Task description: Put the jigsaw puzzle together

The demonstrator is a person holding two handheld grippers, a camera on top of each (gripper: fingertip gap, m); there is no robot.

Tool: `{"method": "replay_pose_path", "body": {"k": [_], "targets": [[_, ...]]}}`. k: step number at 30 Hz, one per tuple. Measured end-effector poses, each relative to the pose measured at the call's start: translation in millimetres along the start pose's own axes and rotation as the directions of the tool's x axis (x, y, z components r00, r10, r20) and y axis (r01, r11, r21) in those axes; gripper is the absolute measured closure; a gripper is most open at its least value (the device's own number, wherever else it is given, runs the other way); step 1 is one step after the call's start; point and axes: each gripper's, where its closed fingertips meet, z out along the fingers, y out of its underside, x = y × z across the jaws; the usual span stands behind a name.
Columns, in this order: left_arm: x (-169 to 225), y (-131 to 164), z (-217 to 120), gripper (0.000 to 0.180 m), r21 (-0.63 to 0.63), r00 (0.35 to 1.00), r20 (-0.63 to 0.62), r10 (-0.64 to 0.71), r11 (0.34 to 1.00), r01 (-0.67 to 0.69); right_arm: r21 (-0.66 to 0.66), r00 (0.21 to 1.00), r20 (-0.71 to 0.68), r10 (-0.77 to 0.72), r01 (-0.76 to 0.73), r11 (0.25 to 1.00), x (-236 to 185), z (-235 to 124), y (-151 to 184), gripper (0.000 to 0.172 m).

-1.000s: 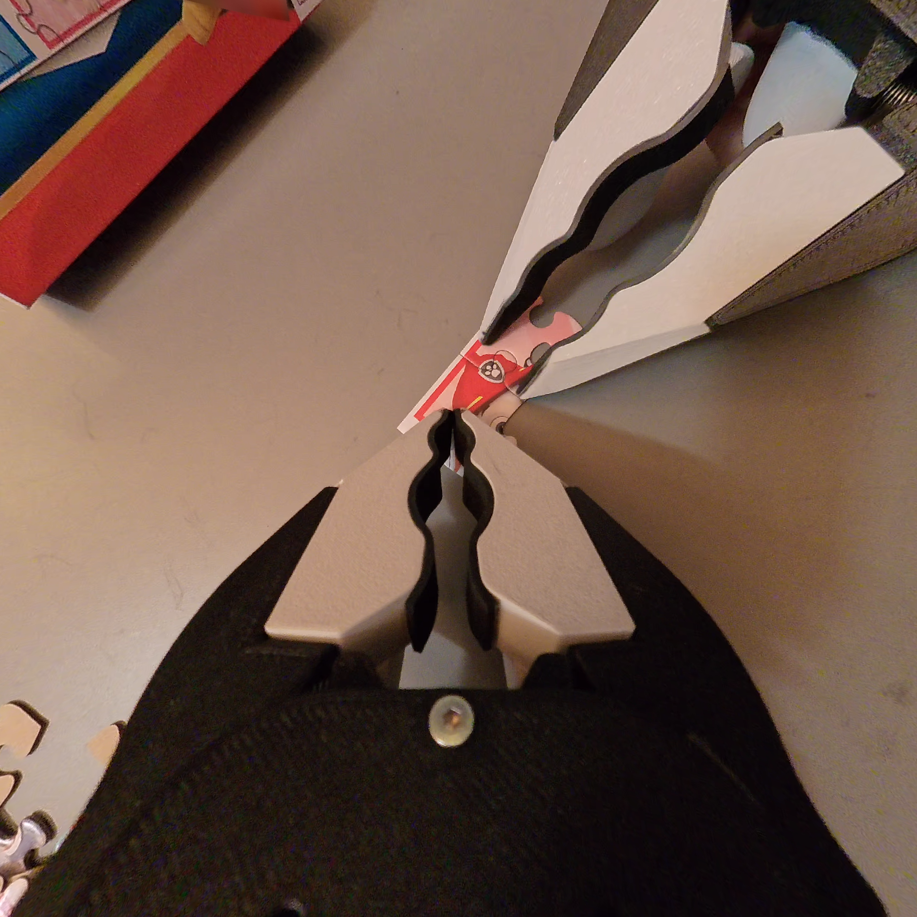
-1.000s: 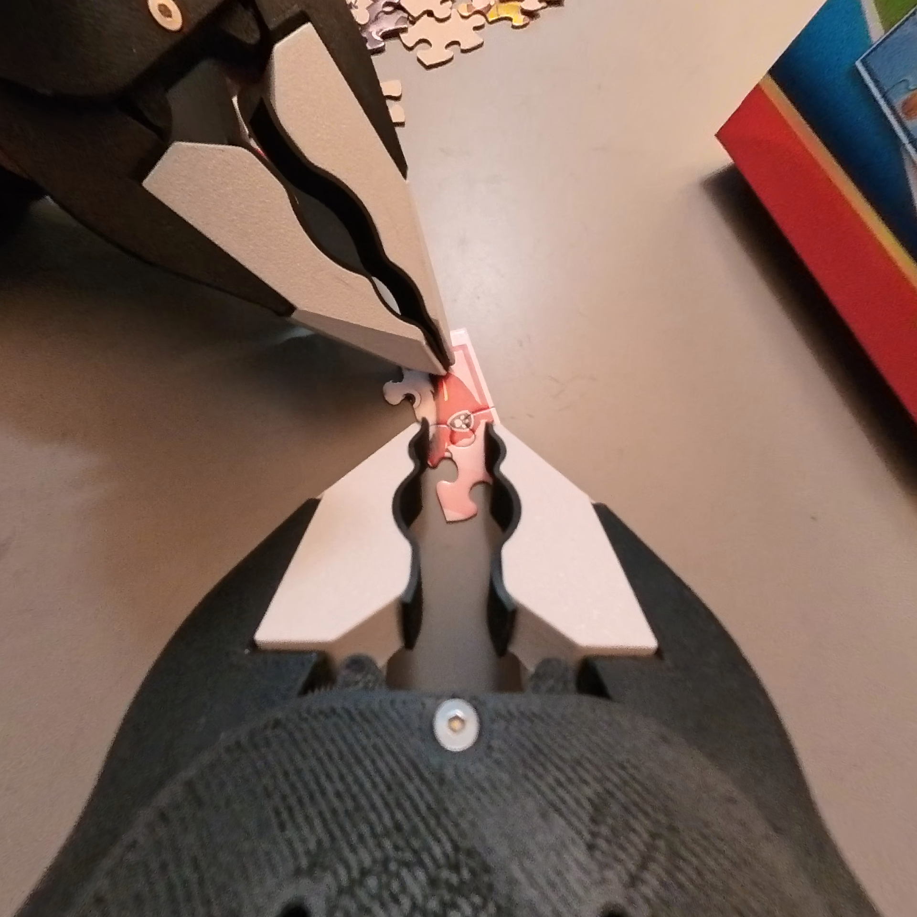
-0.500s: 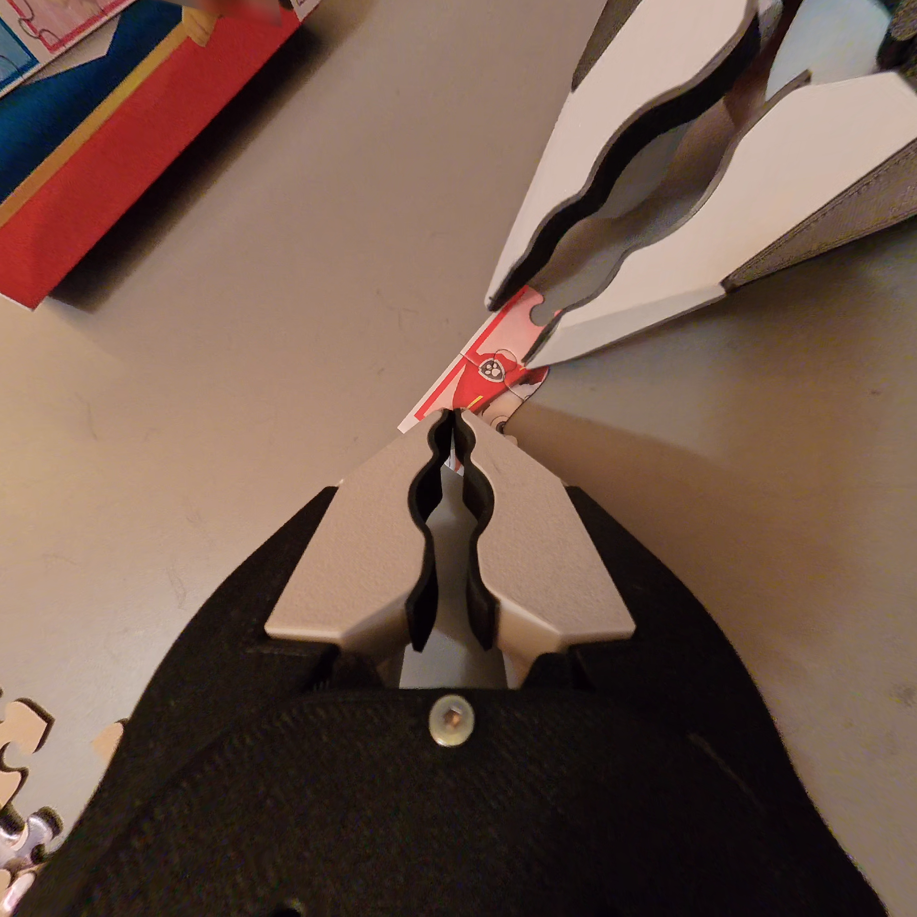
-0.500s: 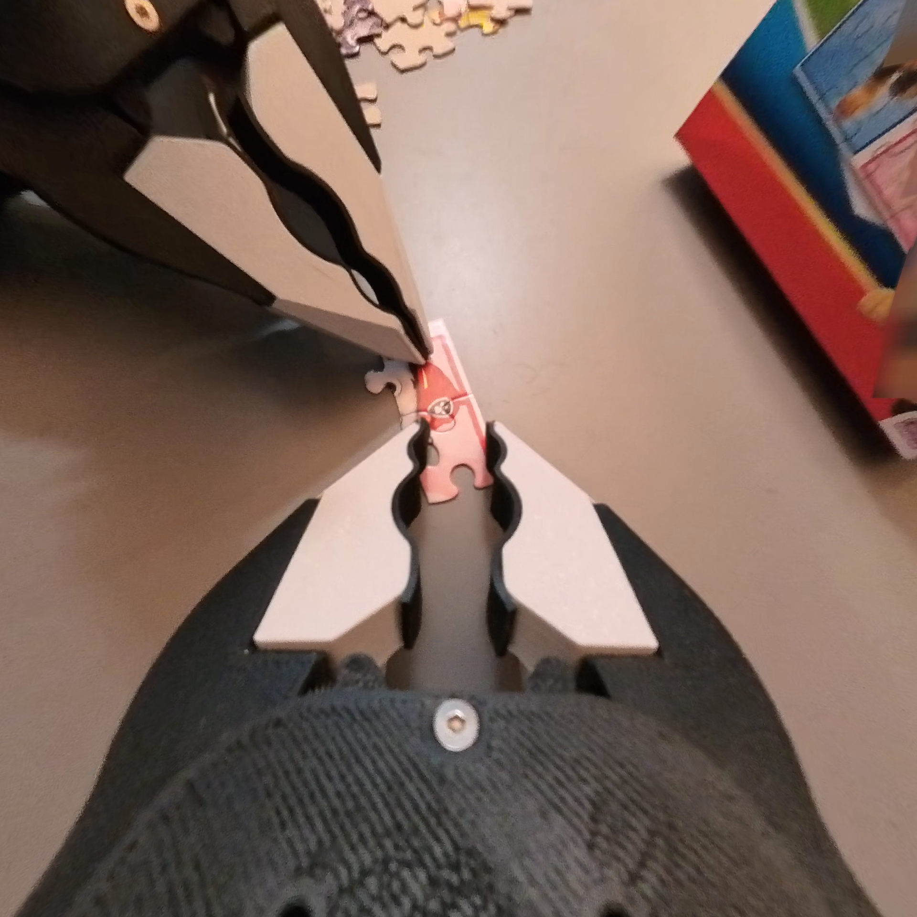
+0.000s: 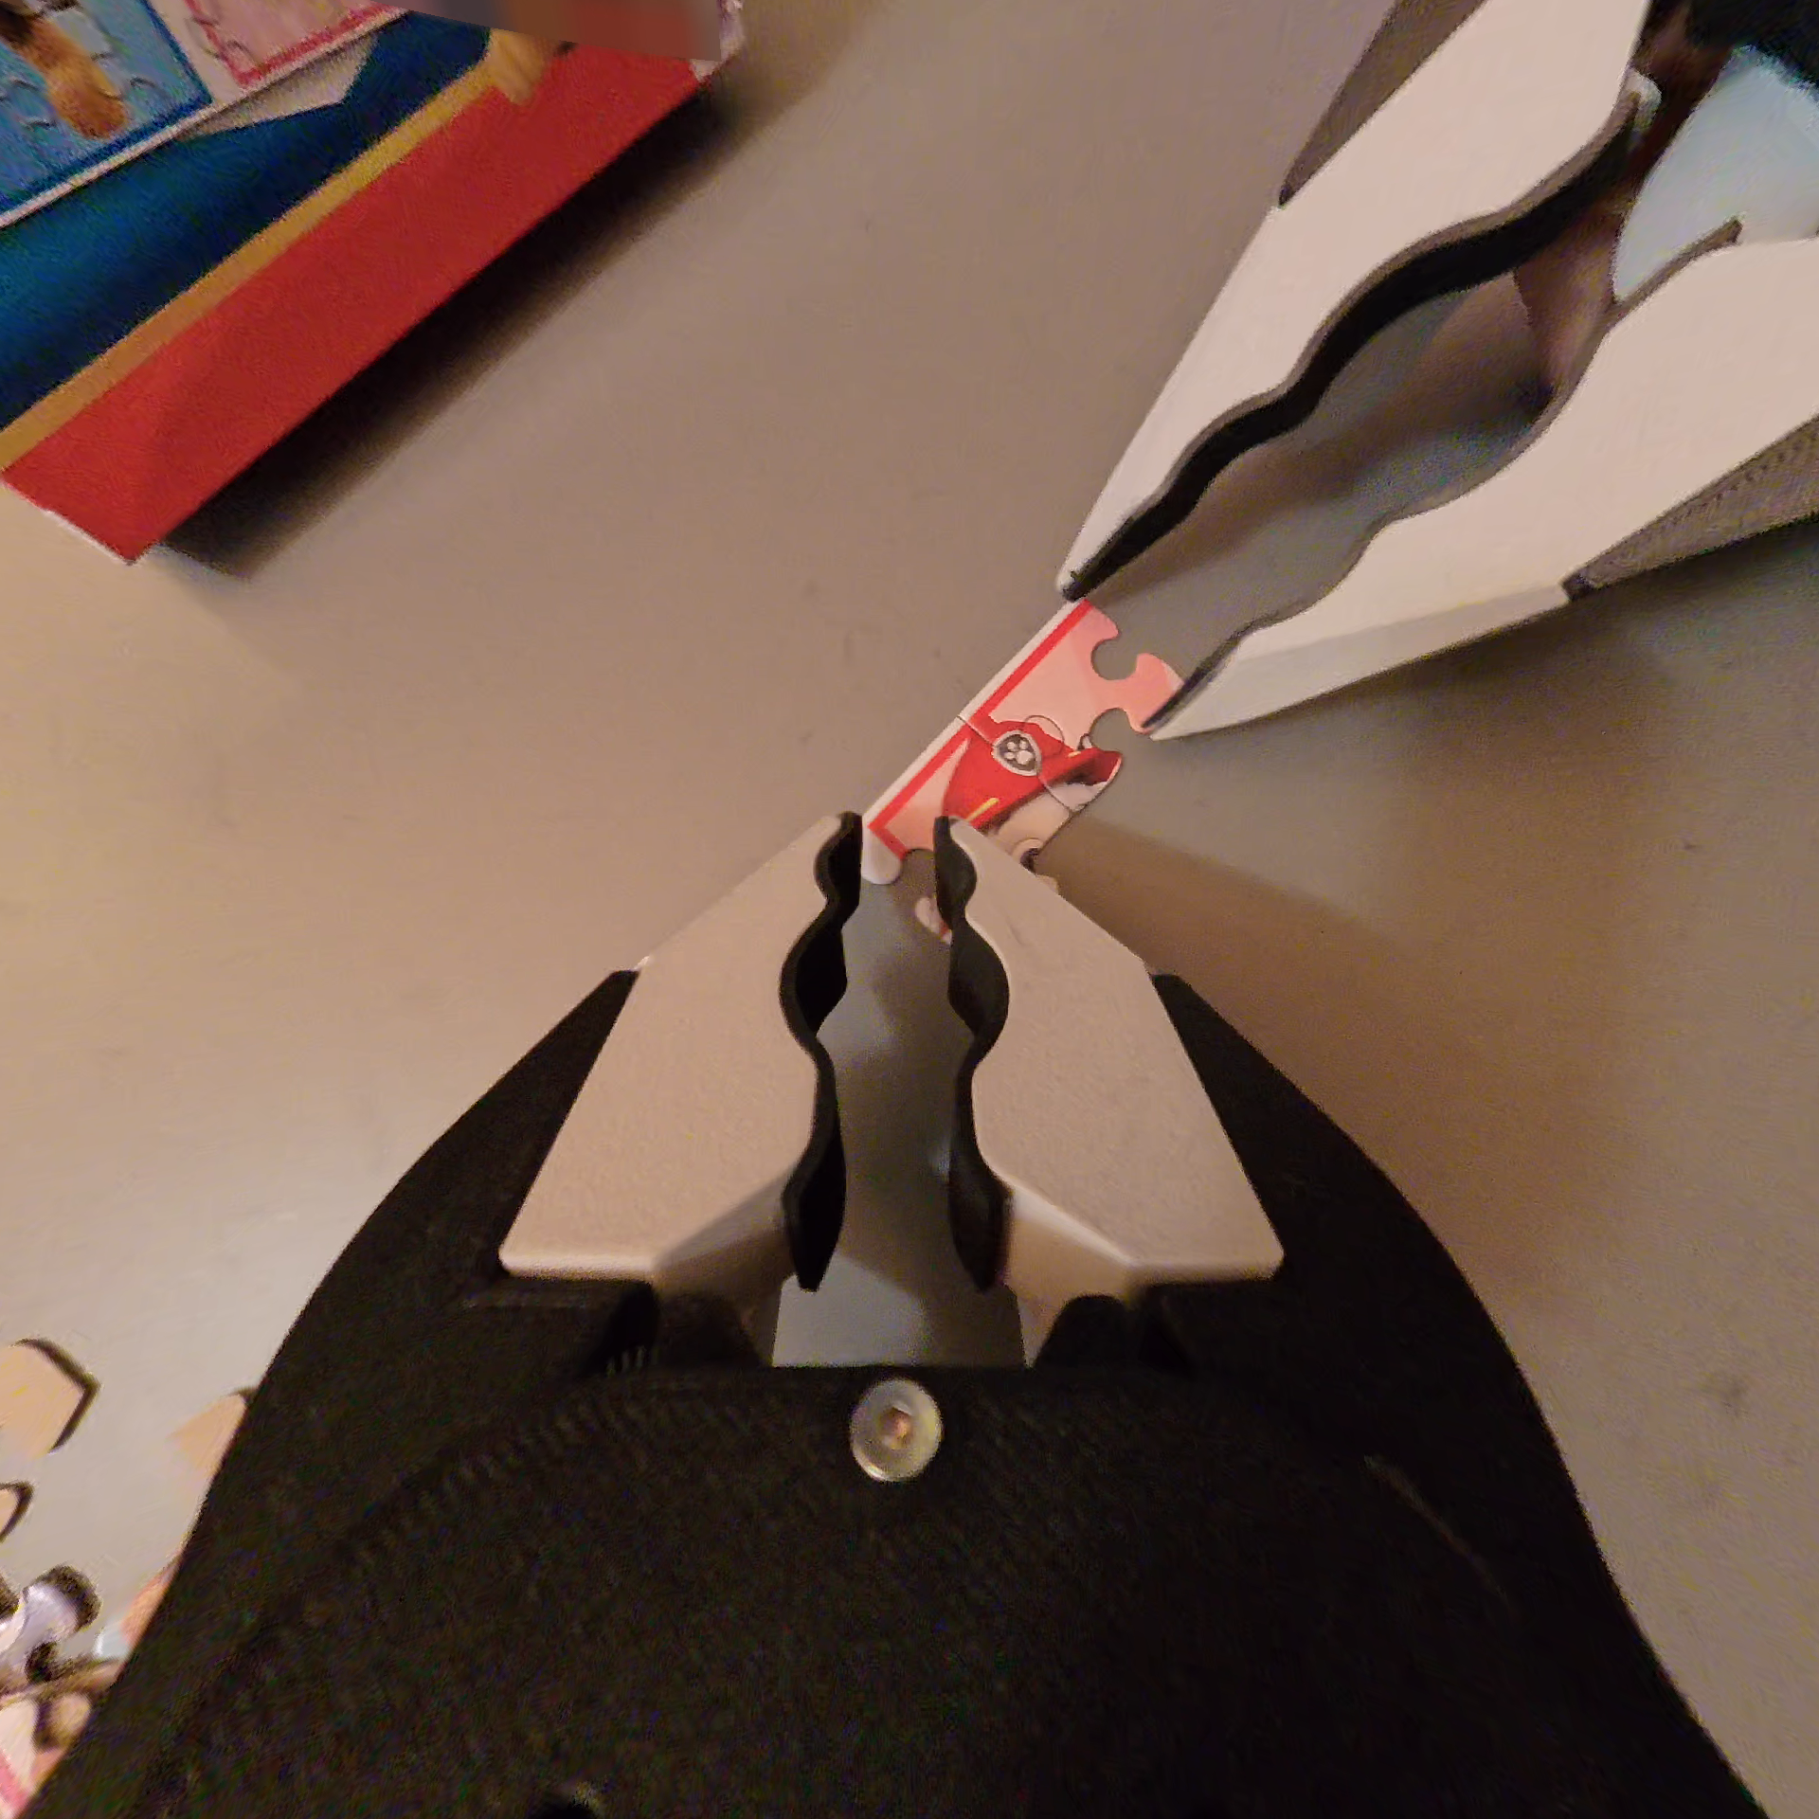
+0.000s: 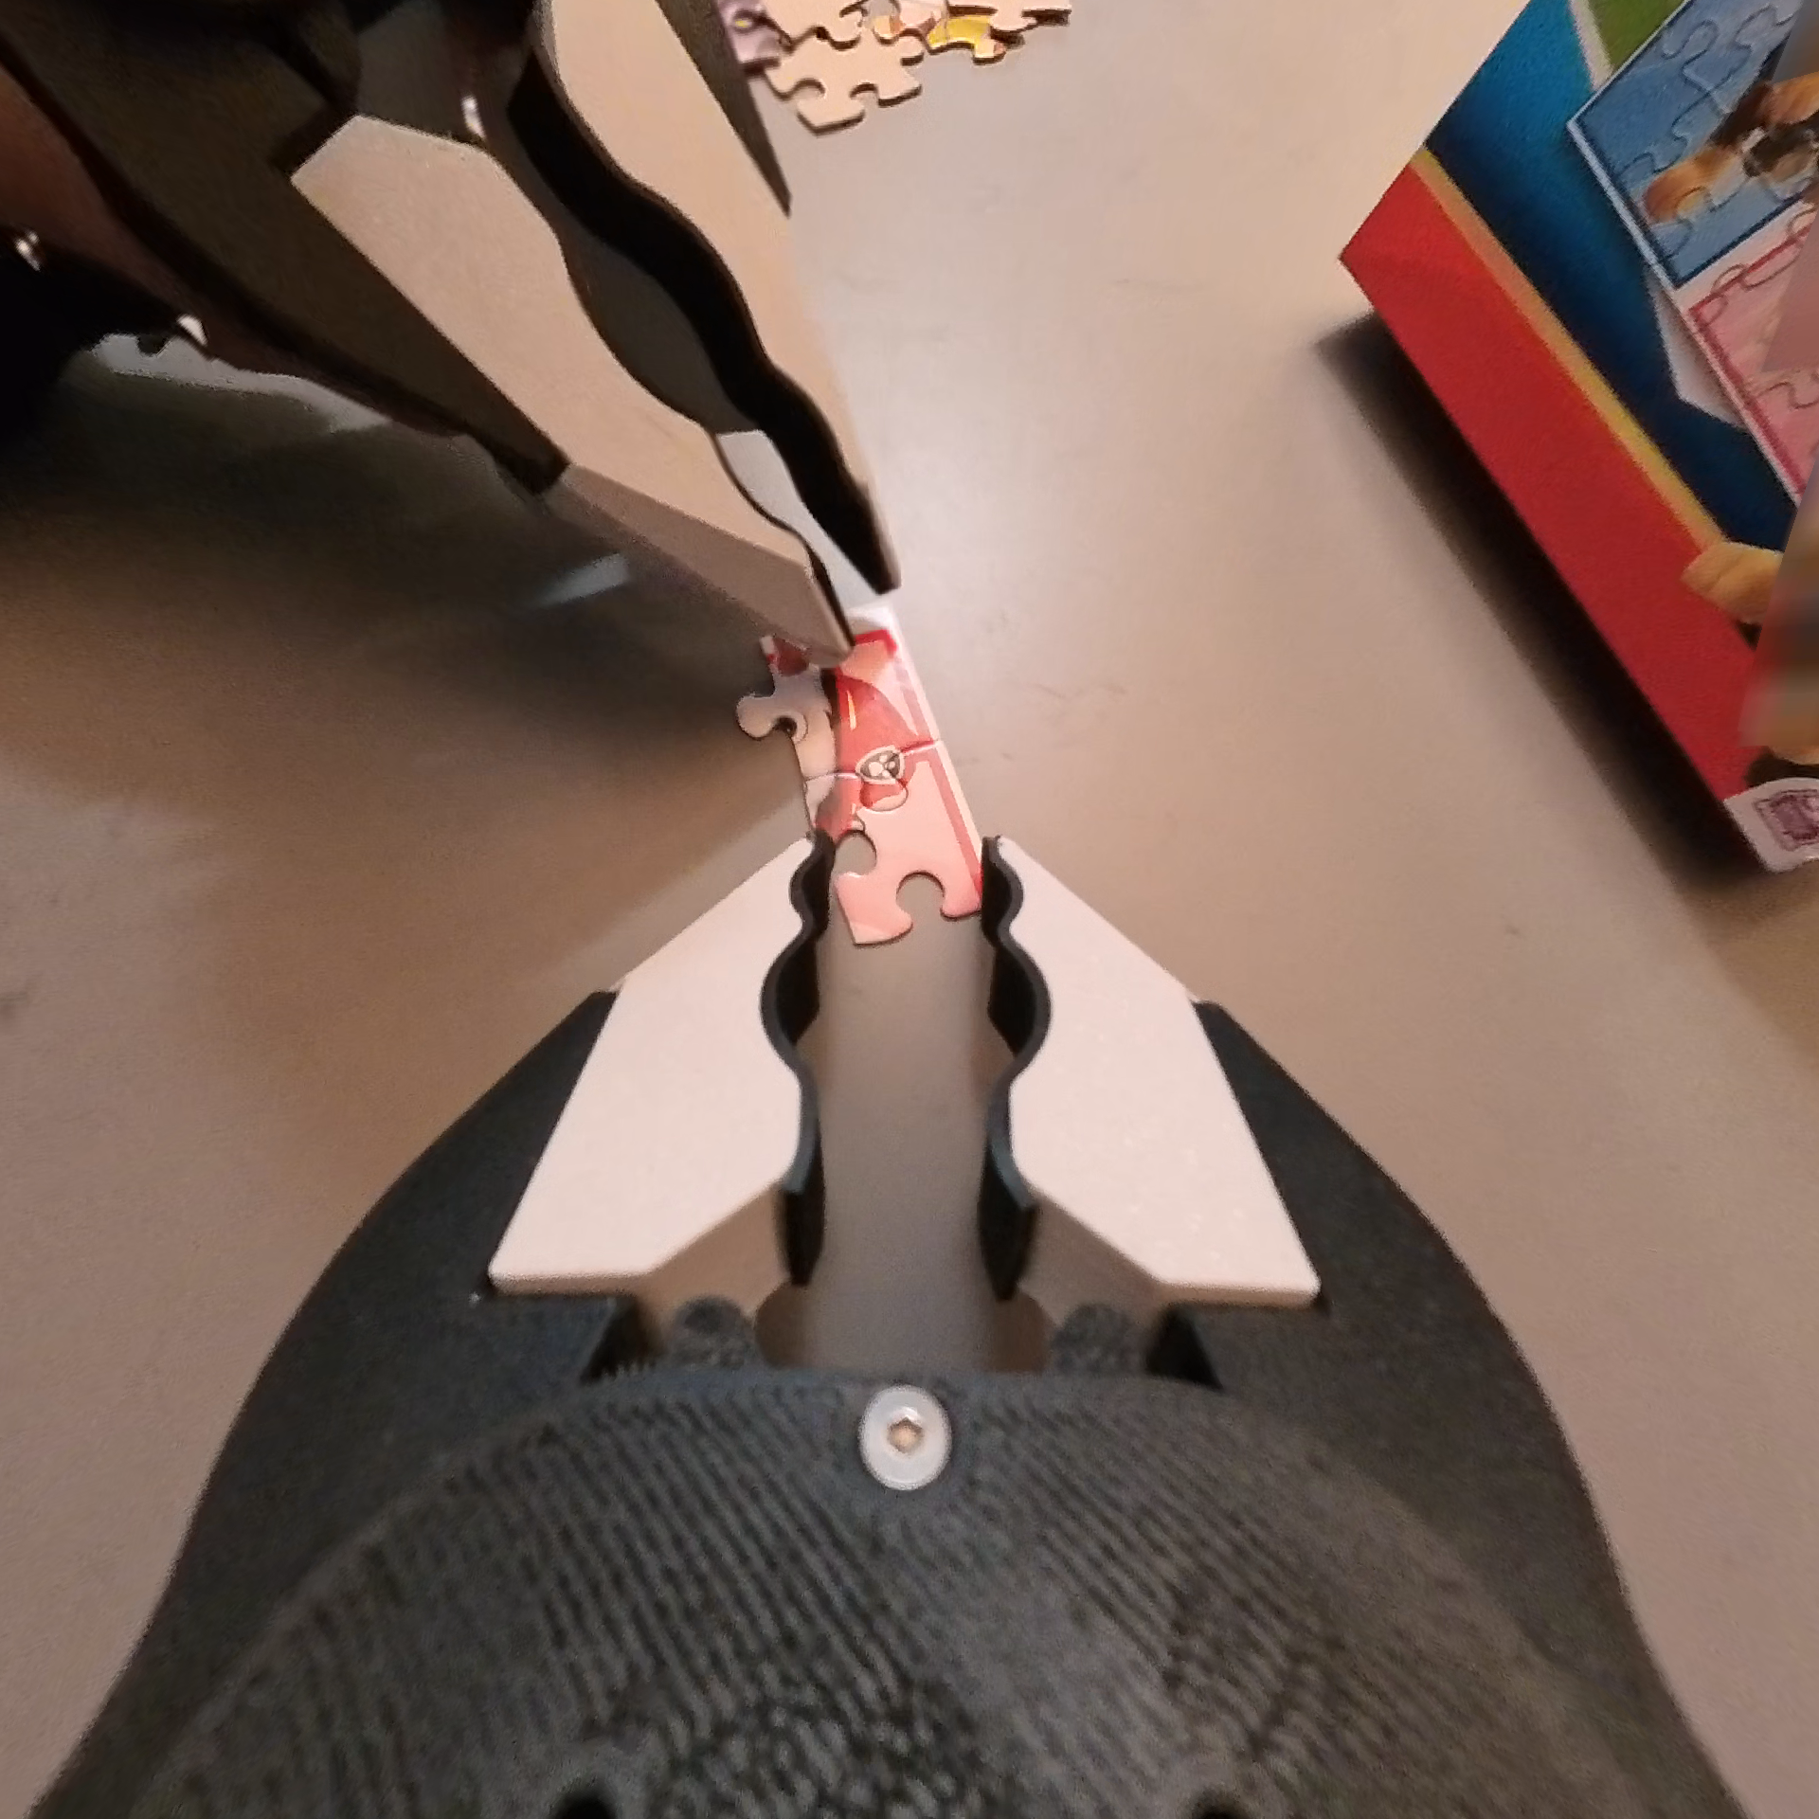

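Two joined jigsaw pieces, red and pink with a white edge, lie flat on the grey table. My left gripper is open a little. Its fingertips stand over the near end of the pieces without gripping them. My right gripper is open and straddles the pink end of the pieces, with a gap on its left side. In the right wrist view the left gripper comes in from the upper left over the far end. In the left wrist view the right gripper comes in from the upper right.
A red and blue puzzle box lies at the upper left of the left wrist view and at the right of the right wrist view. Loose pieces lie at the top of the right wrist view and the lower left of the left wrist view. Spacing between my two grippers at the tips: around 5 centimeters.
My left gripper's jaws were shut with the tips on the pieces and have now parted. My right gripper's jaws have widened and drawn back towards the pink end. The pieces stay on the table.
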Motion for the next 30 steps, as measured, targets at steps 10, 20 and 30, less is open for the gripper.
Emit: {"method": "replay_pose_path", "body": {"k": [10,20,30], "targets": [[-25.8,-1.1,-5.8,0.163,0.034,0.991,0.08,-0.107,0.994,0.105,0.007,1.0,-0.008,0.003,-0.003,1.0,-2.4,3.6,-2.7,0.137],[-22.2,0.8,-1.3,0.158,0.014,0.994,0.092,-0.064,0.998,0.062,-0.023,1.0,-0.01,-0.011,0.011,1.0,-5.6,12.1,1.4,0.134],[-21.5,0.8,-0.5,0.155,0.011,0.994,0.095,-0.053,0.999,0.053,-0.023,1.0,-0.03,0.004,-0.005,1.0,-1.2,12.8,0.8,0.136]]}}
